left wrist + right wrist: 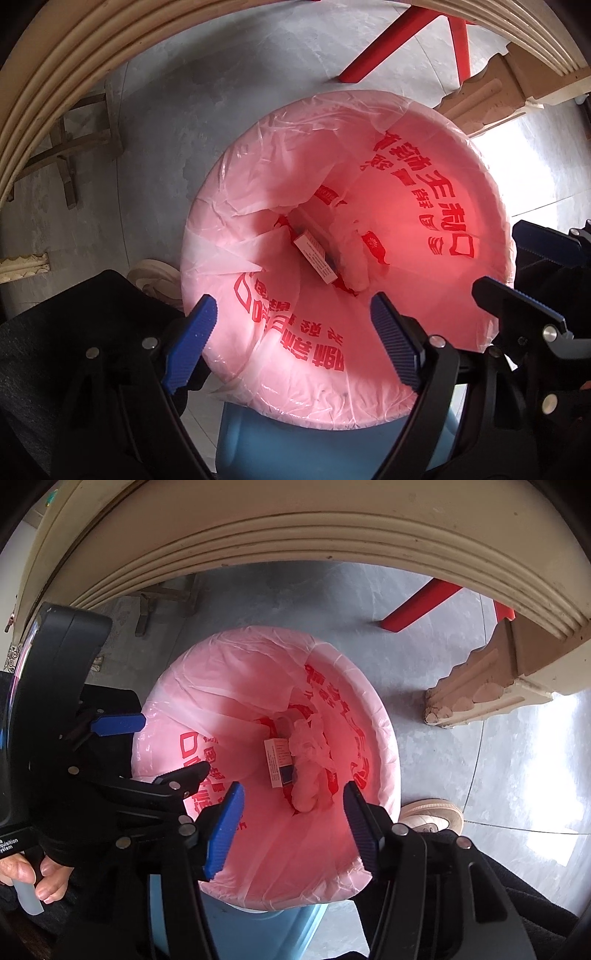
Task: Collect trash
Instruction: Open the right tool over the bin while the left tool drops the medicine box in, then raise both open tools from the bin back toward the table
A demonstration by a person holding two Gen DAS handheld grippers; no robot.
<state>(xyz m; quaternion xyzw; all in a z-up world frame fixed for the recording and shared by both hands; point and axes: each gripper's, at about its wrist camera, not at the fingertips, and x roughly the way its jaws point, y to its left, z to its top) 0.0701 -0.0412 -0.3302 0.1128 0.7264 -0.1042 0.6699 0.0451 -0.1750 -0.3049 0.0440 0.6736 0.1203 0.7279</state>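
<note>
Both tongs, left (293, 338) and right (293, 827), hang open and empty over the bin (491, 206), the box (316, 258) lying at twelve o'clock, its length running toward them.

One blue bin (236, 930) stands on the grey floor (461, 738), lined with one pink bag (221, 686) printed in red characters. At the bottom of the bag lie one small white carton (277, 762) and one crumpled pale wad of plastic or tissue (308, 779), touching along the carton's side; whether more is under them cannot be told. Two grippers hang over the bin's rim: the left gripper (293, 339) and the right gripper (293, 827), each with two blue-padded fingers standing apart and nothing between them. Two red legs (417, 605) show beyond the bin's far edge. One shoe (432, 814) rests at its right edge.
</note>
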